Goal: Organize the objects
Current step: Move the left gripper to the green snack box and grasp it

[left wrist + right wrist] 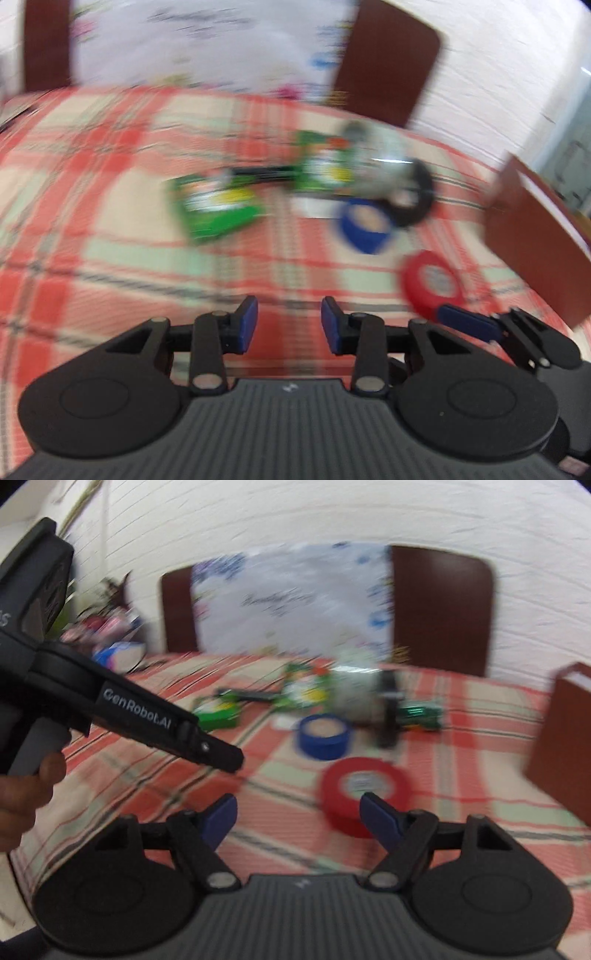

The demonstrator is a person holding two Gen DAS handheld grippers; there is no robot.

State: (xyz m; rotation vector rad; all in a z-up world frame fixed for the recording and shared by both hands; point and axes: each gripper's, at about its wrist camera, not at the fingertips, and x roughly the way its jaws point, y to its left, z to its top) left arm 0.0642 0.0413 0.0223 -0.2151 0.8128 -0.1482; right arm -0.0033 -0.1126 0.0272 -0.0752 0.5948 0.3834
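Plainly set for a first pick, nothing yet gripped. Largest: bench (pixel 480 716) under a soft woven cloth, red, cream and pale-green plaid, with dark brown chair backs (pixel 439 609) behind it and a brown box (pixel 561 738) at the right edge. Next, heaped at mid-bench: a clear, glossy cylinder (pixel 354 694) lying on its side, long axis roughly left to right, a black ring (pixel 388 709) around one end; too blurred to name further. Beside it two flat green packets (pixel 218 206), crinkly-looking, printing unreadable. Then a blue tape roll (pixel 323 738), lying flat, hollow core up, just in front of the heap. Nearest and smallest: red tape roll (pixel 365 794), flat on the cloth, smooth-sided, round, with no long axis to line up on.

Right gripper (pixel 299 818) spread wide and empty, blue-padded fingers (pixel 221 816) apart; red roll just ahead and a little right of centre, the right pad overlapping its near rim in view, contact not certain. Left gripper (pixel 290 325) also parted, more narrowly, empty, pointed at bare cloth short of the packets, red roll well off to its right. Judged the right hand's job: a slight shift rightward before closing across the rim.
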